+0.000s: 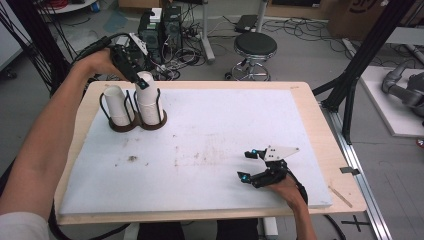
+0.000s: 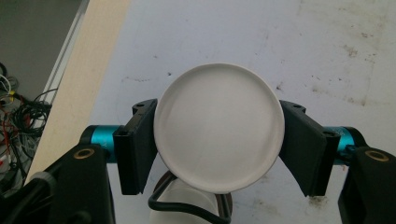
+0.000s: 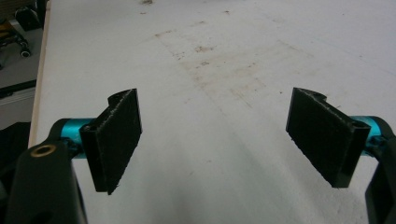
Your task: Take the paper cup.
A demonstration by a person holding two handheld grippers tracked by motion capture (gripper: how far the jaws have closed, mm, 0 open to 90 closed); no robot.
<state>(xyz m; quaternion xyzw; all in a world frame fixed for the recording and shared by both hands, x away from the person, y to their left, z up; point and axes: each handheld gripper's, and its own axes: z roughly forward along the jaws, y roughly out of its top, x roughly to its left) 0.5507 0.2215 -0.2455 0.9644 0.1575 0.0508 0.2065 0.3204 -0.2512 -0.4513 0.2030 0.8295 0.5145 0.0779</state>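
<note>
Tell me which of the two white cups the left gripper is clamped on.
The right-hand cup, the taller one in the holder: the left gripper pinches its top. The other cup stands untouched.

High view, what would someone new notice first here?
Probably the two white cup stacks, turned upside down in a dark wire holder at the table's far left. The left hand-held gripper clamps the top cup of the right-hand stack from above; the left-hand stack stands free beside it. The right hand-held gripper rests open and empty on the white board, near right.
</note>
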